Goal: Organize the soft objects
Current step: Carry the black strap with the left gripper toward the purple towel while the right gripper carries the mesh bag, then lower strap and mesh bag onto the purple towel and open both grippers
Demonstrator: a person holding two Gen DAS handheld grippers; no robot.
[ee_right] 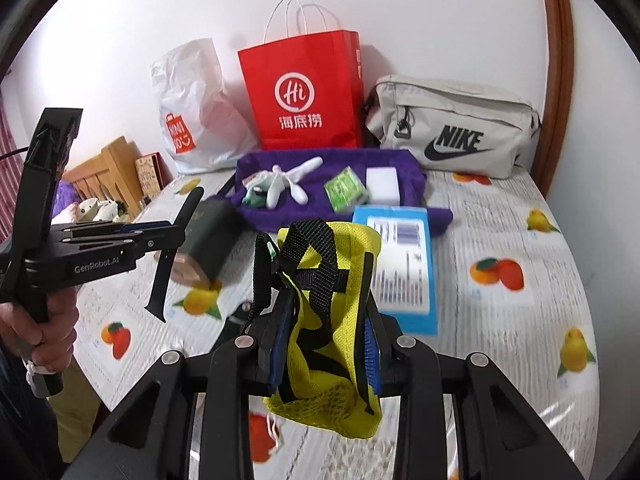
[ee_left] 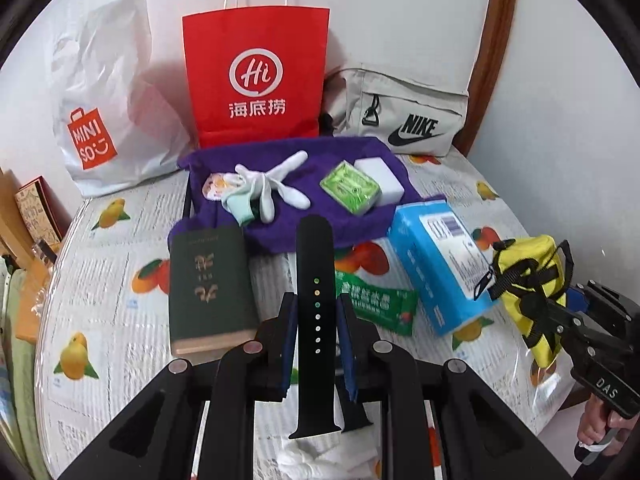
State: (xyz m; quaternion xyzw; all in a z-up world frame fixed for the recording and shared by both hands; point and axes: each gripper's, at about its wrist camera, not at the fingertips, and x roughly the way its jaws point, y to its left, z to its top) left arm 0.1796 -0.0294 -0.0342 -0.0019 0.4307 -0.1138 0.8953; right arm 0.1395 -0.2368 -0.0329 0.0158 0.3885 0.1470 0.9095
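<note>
Left gripper (ee_left: pixel 316 320) clamps the black strap (ee_left: pixel 316 280), right gripper (ee_right: pixel 324 320) clamps the yellow mesh bag (ee_right: pixel 328 280), both lifted clear, nothing bagged yet, sorting barely started.

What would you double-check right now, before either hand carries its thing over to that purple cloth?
1. Left gripper shut on the black watch strap: ok.
2. Right gripper shut on the yellow mesh pouch: ok.
3. Both items lifted off the table: ok.
4. Free space on the purple cloth: not ok; white gloves, green packet and white block crowd it.
5. Pouch's black straps clear of the blue box: cannot tell.
</note>
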